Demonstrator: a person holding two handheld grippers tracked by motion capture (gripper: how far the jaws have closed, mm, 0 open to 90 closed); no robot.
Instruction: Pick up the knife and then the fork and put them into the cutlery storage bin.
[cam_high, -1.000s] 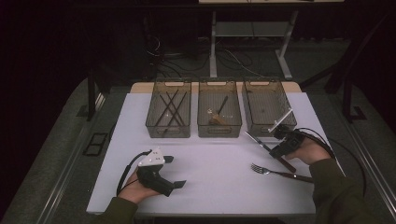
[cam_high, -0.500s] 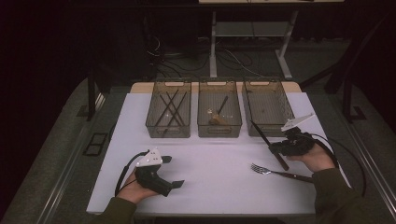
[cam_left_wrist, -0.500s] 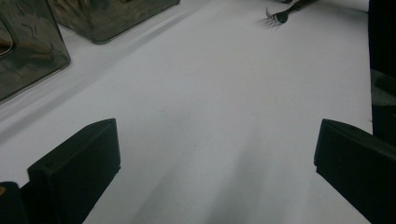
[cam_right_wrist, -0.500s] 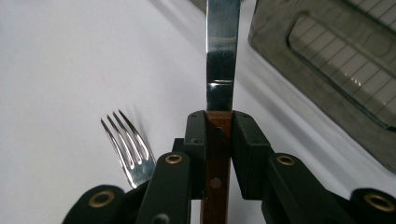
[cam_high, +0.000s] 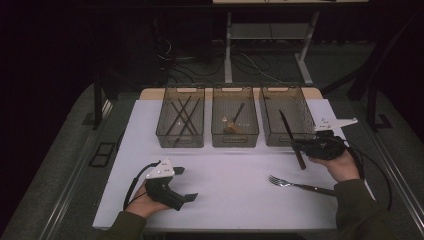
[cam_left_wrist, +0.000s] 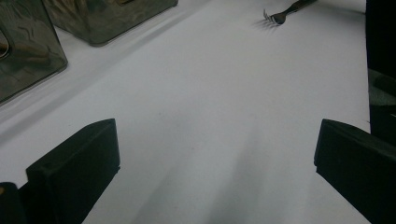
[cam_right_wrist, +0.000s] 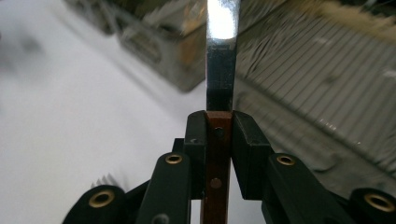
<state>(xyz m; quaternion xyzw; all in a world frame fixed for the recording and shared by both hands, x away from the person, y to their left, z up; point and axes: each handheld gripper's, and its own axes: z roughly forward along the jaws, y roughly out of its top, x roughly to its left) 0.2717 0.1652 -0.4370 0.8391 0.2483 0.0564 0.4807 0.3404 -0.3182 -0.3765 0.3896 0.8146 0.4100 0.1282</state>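
Our right gripper clamps a wooden-handled knife beside the right-hand bin, while our left gripper rests wide open, empty.

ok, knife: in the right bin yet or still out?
Still out. The right gripper is shut on the knife by its wooden handle, holding it in the air with the blade over the right bin's front wall.
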